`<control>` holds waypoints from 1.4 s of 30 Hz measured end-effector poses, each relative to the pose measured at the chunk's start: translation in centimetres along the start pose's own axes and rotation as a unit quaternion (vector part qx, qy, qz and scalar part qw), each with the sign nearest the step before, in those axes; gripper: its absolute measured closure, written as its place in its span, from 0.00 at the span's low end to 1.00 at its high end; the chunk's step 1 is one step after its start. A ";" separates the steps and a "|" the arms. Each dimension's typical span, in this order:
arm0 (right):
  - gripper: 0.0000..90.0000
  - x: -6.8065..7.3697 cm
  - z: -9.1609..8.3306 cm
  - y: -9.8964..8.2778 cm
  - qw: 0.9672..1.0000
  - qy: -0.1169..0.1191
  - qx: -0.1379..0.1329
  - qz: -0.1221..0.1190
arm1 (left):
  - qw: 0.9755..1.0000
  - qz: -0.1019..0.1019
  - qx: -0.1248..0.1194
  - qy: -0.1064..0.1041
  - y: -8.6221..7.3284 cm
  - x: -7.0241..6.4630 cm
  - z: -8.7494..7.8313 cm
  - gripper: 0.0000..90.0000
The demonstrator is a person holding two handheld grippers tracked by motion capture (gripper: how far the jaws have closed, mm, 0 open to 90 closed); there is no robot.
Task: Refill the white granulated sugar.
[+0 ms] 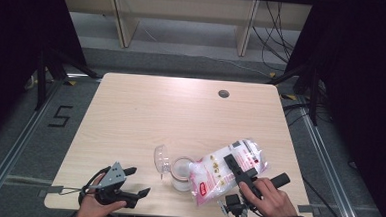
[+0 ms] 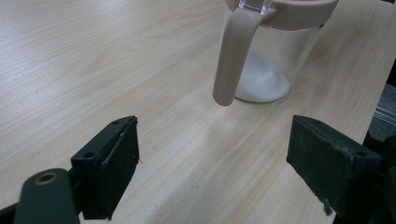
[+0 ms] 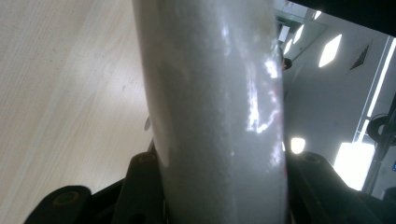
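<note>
1. Bag (image 1: 227, 173) of white granules lies tilted near the front right corner of the tabletop (image 1: 146, 106); my right gripper (image 1: 237, 172) has its jaws clamped on the bag's body, the plastic bulging between them in the right gripper view (image 3: 219, 116).
2. My left gripper (image 1: 134, 181) sits at the front left edge of the tabletop, jaws wide apart with nothing between them.
3. Just beside the bag's lower end stands a clear jar (image 1: 181, 173) with a beige rim, some white granules on its bottom; the bag's mouth meets its rim.
4. In the left gripper view the jar (image 2: 271, 56) stands ahead of the parted jaws, its beige handle (image 2: 231, 60) hanging down the side.
5. Behind the jar, its clear lid (image 1: 161, 158) is tipped open.
</note>
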State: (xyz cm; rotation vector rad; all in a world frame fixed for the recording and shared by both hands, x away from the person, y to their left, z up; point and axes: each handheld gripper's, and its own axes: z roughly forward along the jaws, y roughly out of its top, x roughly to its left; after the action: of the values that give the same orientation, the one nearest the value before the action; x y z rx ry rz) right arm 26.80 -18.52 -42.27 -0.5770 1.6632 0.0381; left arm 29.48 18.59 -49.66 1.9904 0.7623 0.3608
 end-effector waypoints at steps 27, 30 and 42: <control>0.71 -0.3 -0.1 -0.4 1.000 -0.006 -0.009 0.019 | 1.000 0.000 -0.001 0.000 0.0 0.0 0.0 0.18; 0.71 -0.3 -0.1 -0.4 1.000 -0.006 -0.009 0.019 | 1.000 0.000 -0.001 0.000 0.0 0.0 0.0 0.18; 0.71 -0.4 -0.1 -0.4 1.000 -0.006 -0.007 0.013 | 1.000 0.001 -0.001 0.000 0.0 0.0 0.0 0.18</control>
State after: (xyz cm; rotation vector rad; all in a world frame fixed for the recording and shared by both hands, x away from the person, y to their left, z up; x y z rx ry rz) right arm 26.88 -18.80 -41.75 -0.5650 1.6611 0.0730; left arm 29.47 18.60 -49.65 1.9890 0.7605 0.3634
